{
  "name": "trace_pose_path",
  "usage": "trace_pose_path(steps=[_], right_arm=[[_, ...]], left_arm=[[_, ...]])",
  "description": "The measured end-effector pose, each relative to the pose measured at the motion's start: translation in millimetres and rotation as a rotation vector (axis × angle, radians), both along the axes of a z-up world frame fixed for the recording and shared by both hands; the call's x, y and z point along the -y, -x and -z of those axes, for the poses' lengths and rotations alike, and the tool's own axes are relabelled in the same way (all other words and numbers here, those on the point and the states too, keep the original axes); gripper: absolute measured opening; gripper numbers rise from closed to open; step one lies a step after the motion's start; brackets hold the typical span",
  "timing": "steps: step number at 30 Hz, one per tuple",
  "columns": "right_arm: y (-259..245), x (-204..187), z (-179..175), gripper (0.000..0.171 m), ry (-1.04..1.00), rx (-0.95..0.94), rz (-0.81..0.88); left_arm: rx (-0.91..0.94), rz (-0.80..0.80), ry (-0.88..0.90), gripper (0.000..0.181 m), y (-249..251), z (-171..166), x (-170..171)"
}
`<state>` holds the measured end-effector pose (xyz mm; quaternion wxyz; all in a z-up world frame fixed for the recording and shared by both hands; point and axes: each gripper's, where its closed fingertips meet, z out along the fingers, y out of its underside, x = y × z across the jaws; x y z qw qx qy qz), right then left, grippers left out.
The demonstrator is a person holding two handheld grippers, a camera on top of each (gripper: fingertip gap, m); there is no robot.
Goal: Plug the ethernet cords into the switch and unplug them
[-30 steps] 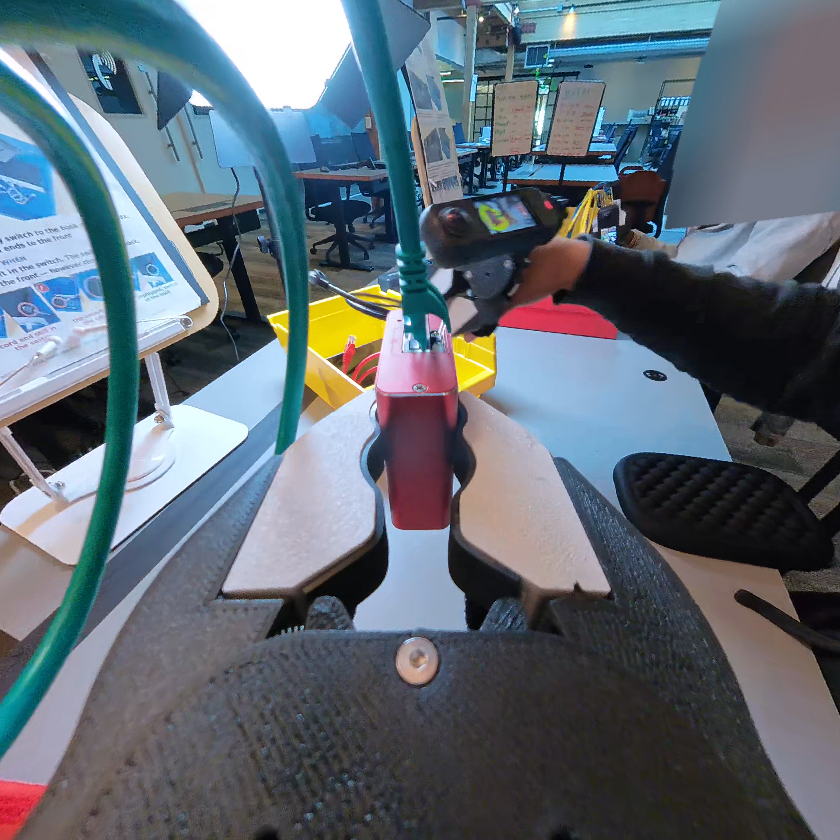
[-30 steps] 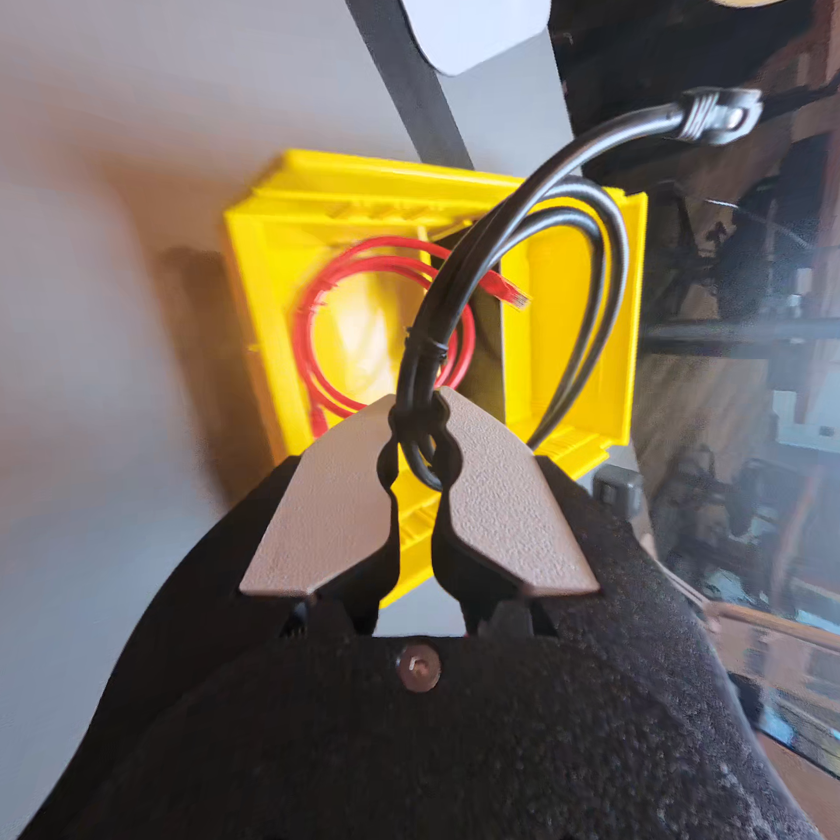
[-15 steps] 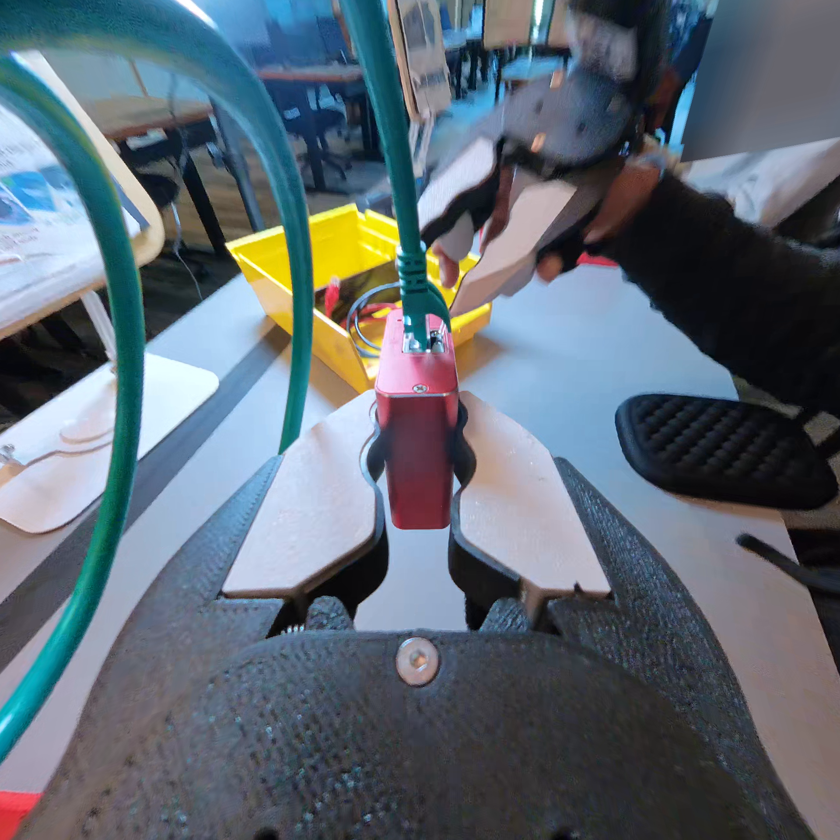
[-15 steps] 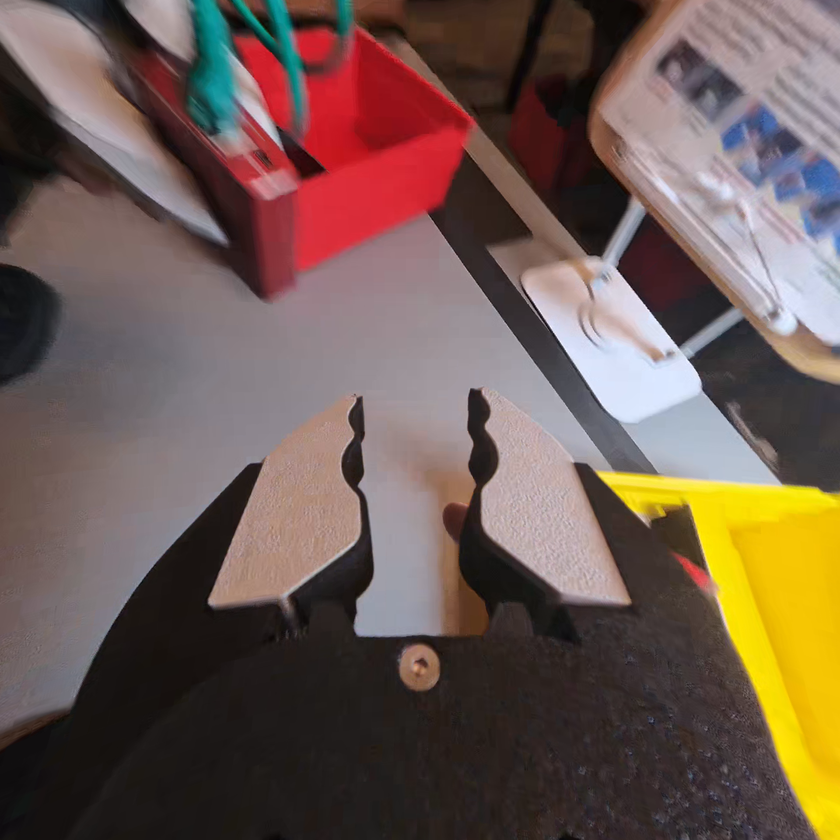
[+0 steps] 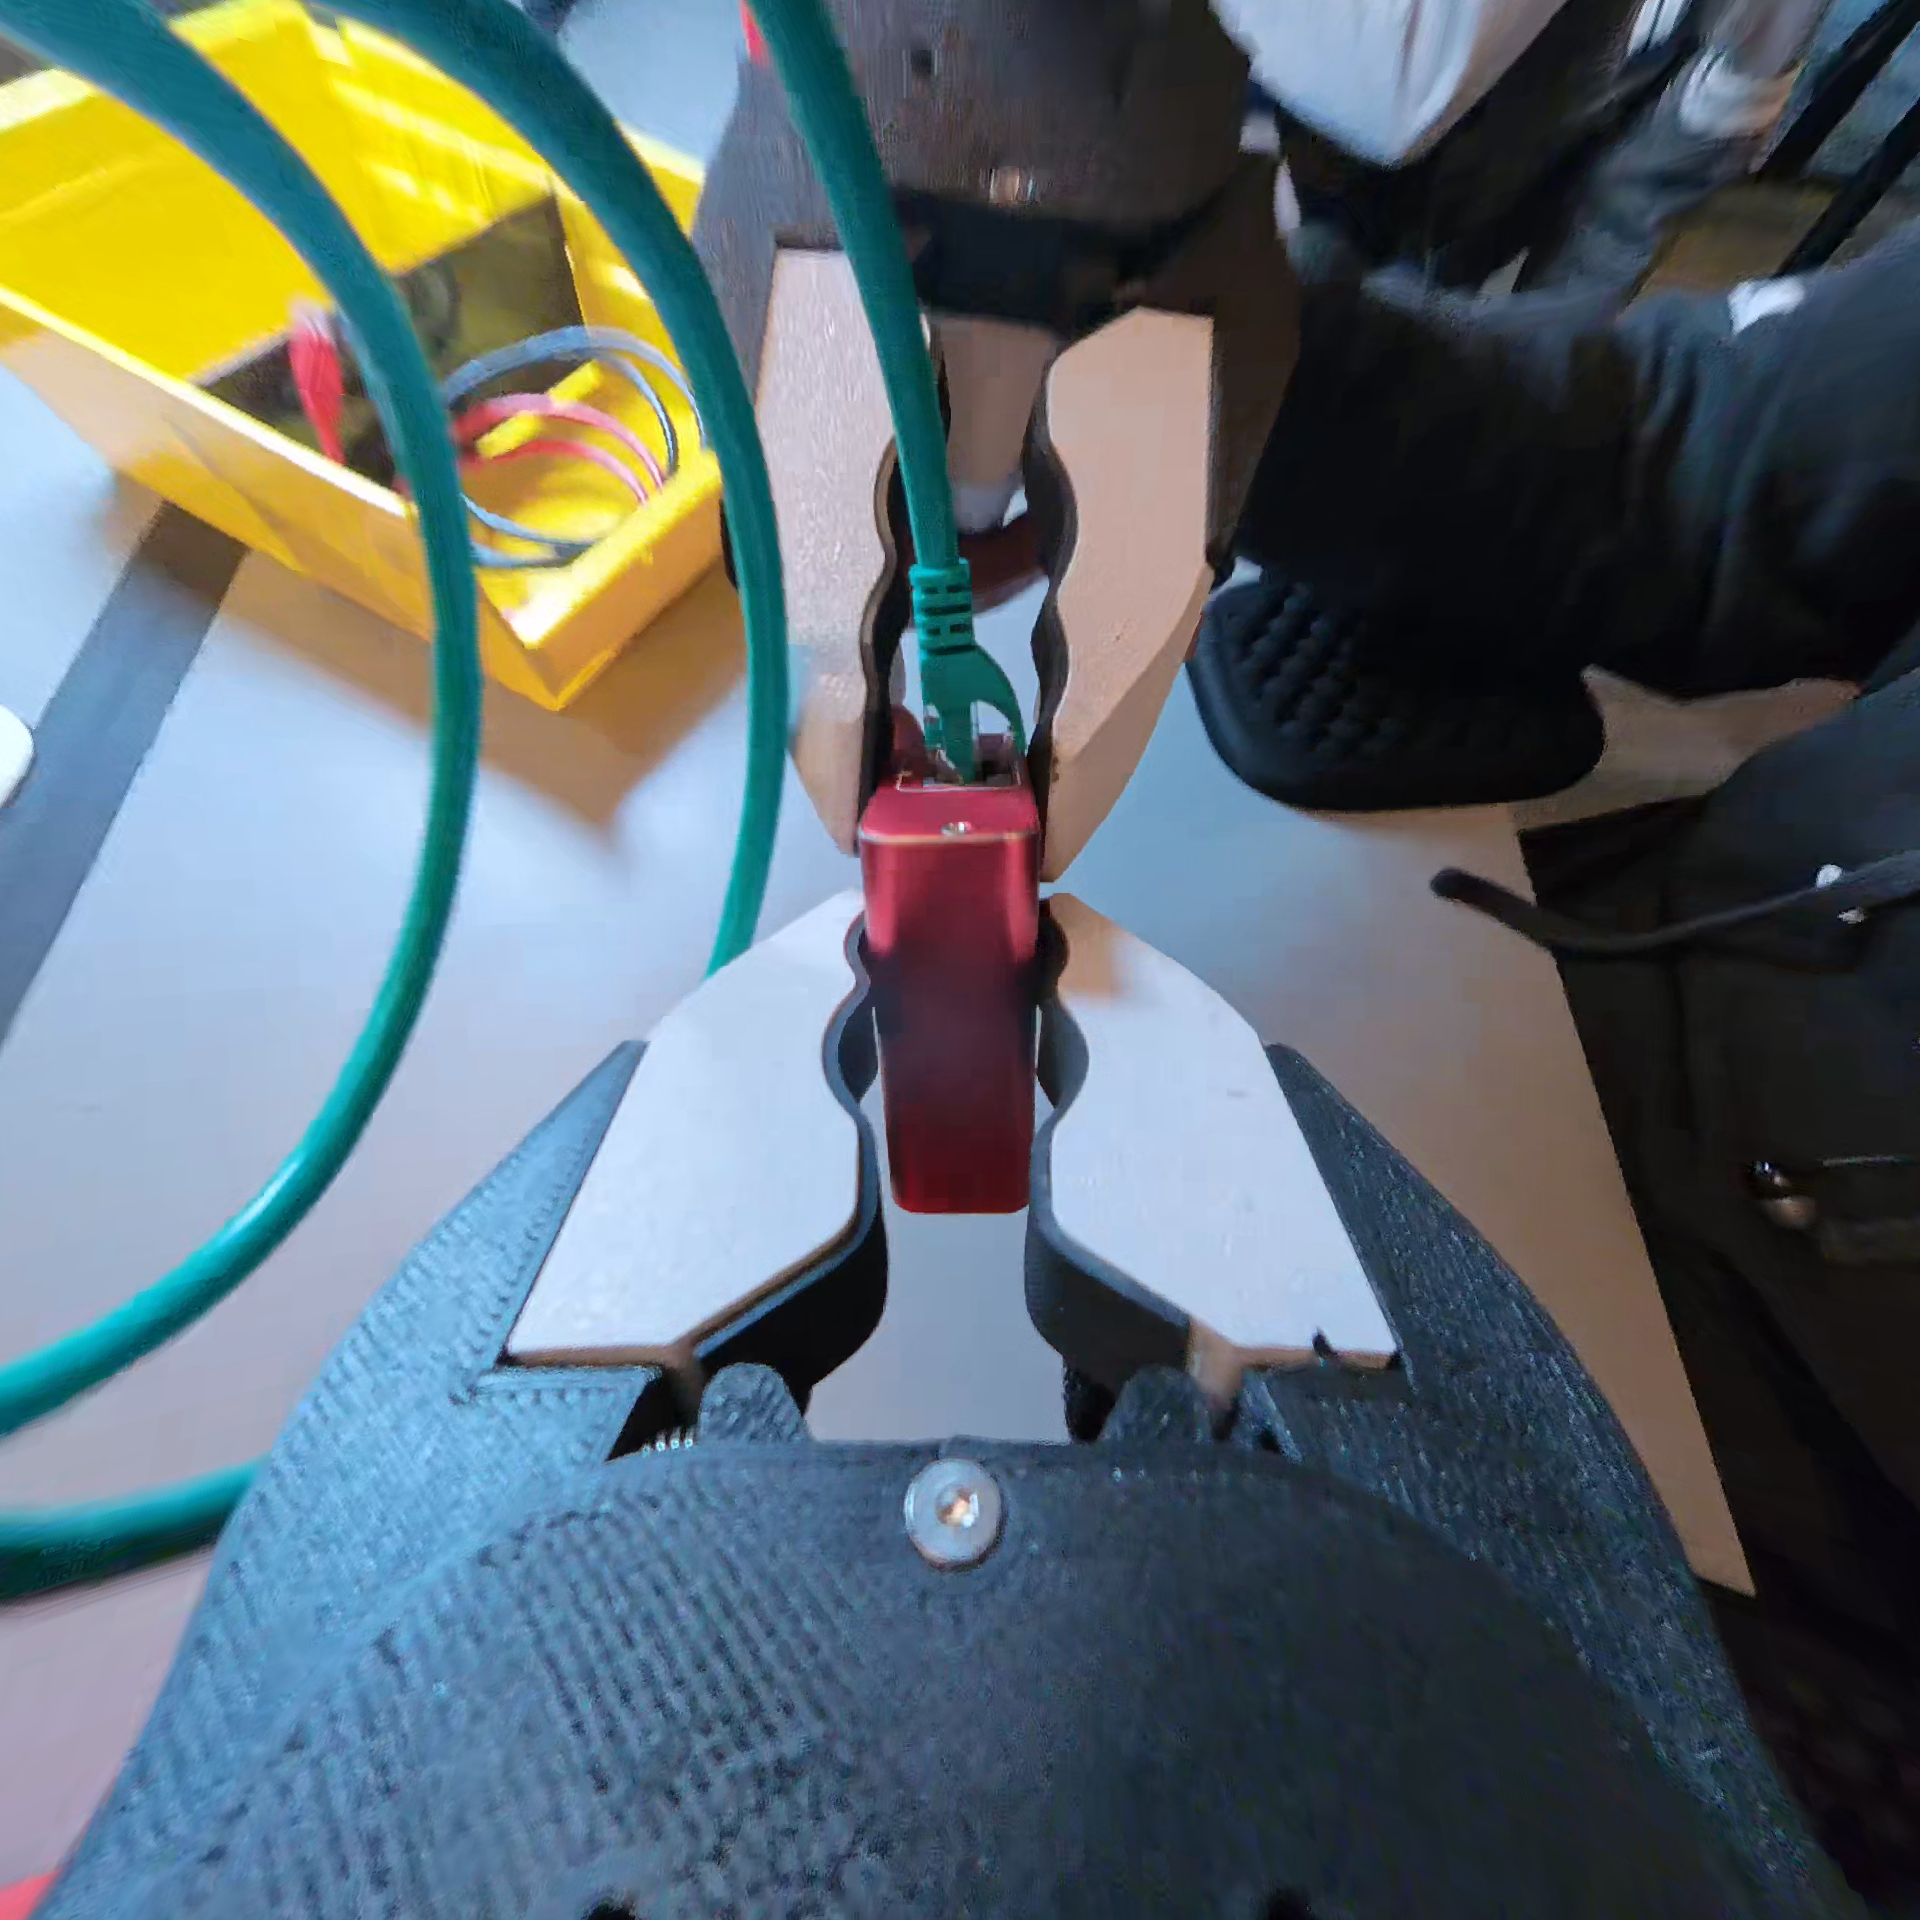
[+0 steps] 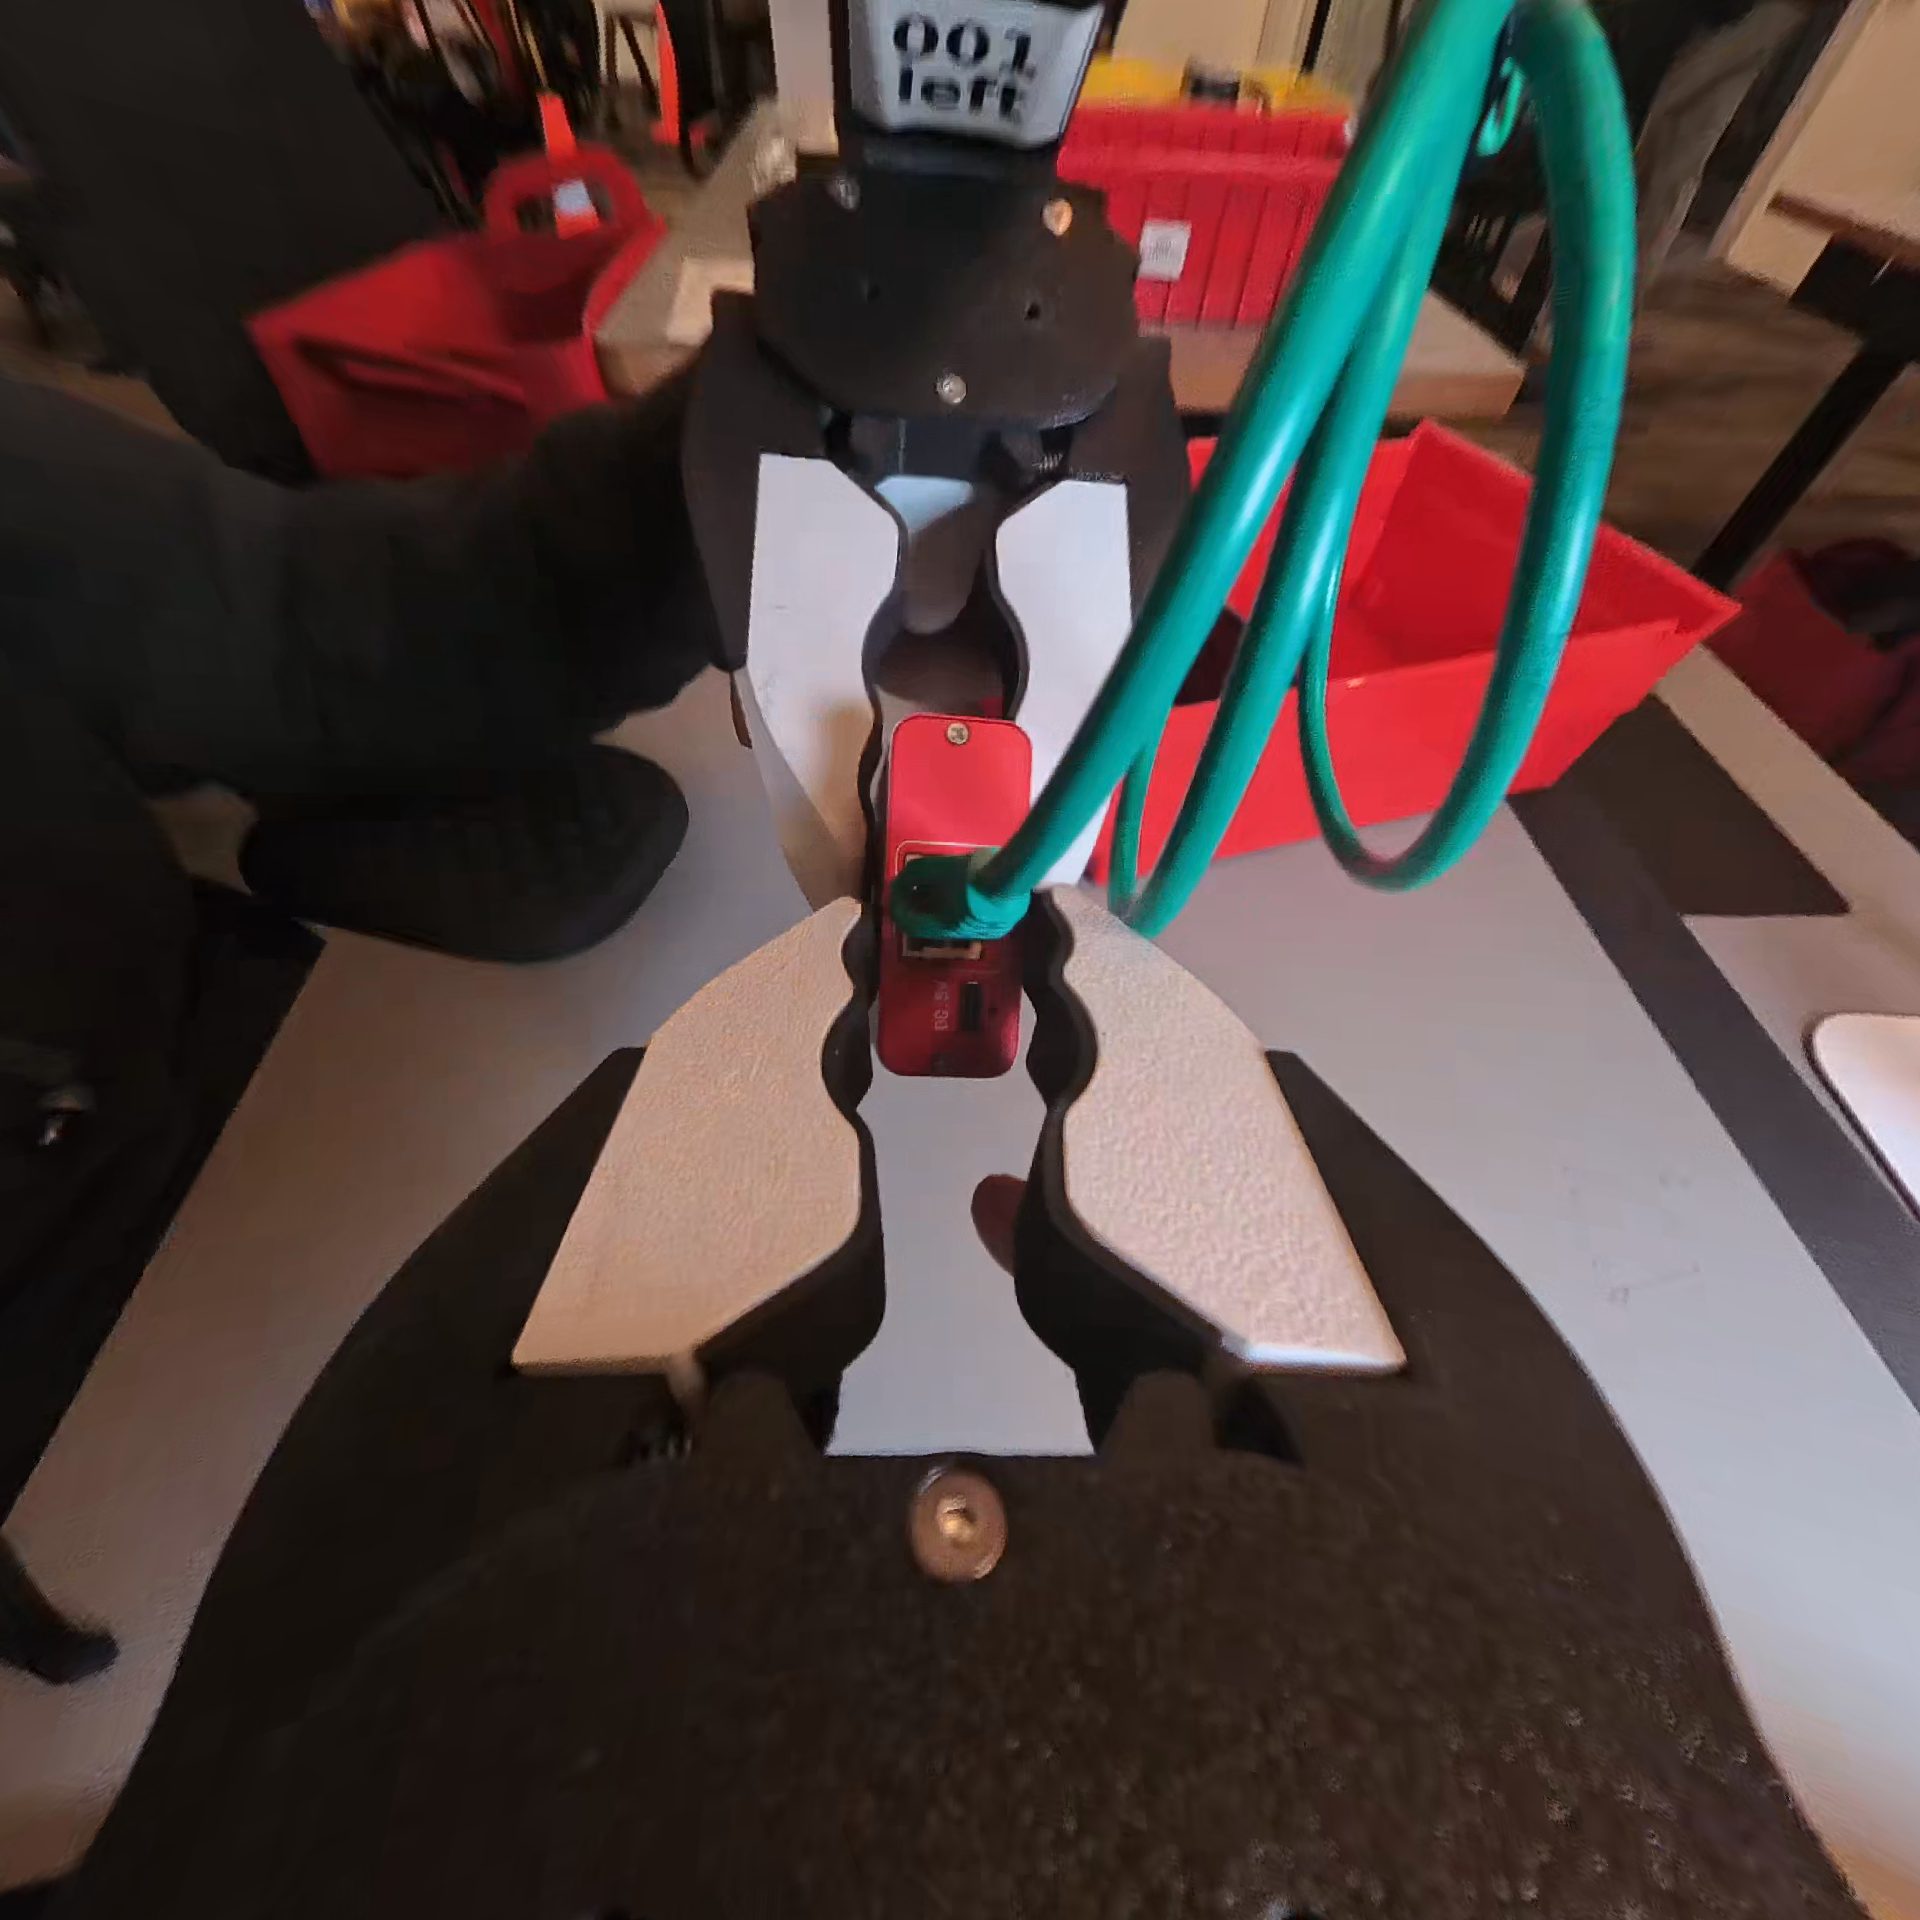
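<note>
Red switch (image 5: 951,1018) clamped in left gripper (image 5: 951,935); right gripper (image 6: 951,935) parted around green cord's plug (image 6: 940,904).

A pale grey surface (image 6: 1403,1039) crossed by a dark band (image 6: 1704,997) fills the foreground. A red bin (image 6: 1455,665) sits on it, and a yellow bin (image 5: 312,436) rests on it too. Farther back stand red crates (image 6: 1205,177) and a dark table leg (image 6: 1808,416), all blurred, under warm light.

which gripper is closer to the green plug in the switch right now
Right. The right gripper has its open fingers either side of the green plug; the left gripper clamps the red switch below it.
</note>
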<state>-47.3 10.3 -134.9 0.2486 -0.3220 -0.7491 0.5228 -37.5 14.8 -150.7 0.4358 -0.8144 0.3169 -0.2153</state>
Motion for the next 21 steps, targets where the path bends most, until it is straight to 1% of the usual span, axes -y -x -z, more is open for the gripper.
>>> trace_pose_path(steps=[2, 4, 6, 8, 9, 10, 12, 13, 14, 15, 17, 18, 21], right_arm=[[-4, -4, -17, 0.026, 0.076, -0.07, -0.009], [-7, -10, -41, 0.025, 0.188, -0.165, -0.001], [-10, -19, -68, 0.025, 0.313, -0.294, 0.031], [-14, -25, -86, 0.025, 0.415, -0.382, 0.041], [-16, -24, -91, 0.025, 0.443, -0.412, 0.038], [-16, -24, -95, 0.025, 0.456, -0.433, 0.045], [-16, -24, -104, 0.025, 0.494, -0.494, 0.073], [-18, -24, -107, 0.025, 0.541, -0.517, 0.068], [-19, -23, -109, 0.025, 0.596, -0.525, 0.059], [-18, -25, -109, 0.025, 0.634, -0.52, 0.06], [-11, -29, -101, 0.025, 0.616, -0.461, 0.082], [-7, -33, -94, 0.022, 0.561, -0.421, 0.105], [-6, -49, -78, 0.023, 0.338, -0.35, 0.2]], left_arm=[[0.062, 0.005, -0.094, 0.027, 0, -19, -1], [0.15, -0.013, -0.188, 0.03, 4, -39, -3], [0.276, -0.021, -0.261, 0.035, 5, -58, -4], [0.408, -0.02, -0.311, 0.039, 1, -72, -7], [0.443, -0.036, -0.337, 0.041, -2, -75, -13], [0.457, -0.053, -0.367, 0.044, -6, -76, -19], [0.475, -0.062, -0.442, 0.042, -14, -81, -25], [0.491, -0.065, -0.478, 0.038, -17, -86, -26], [0.482, -0.075, -0.508, 0.03, -16, -90, -25], [0.456, -0.086, -0.514, 0.03, -14, -92, -24], [0.399, -0.131, -0.485, 0.029, -4, -94, -22], [0.386, -0.164, -0.494, 0.028, 5, -100, -19], [0.38, -0.225, -0.459, 0.028, 34, -113, -4]])
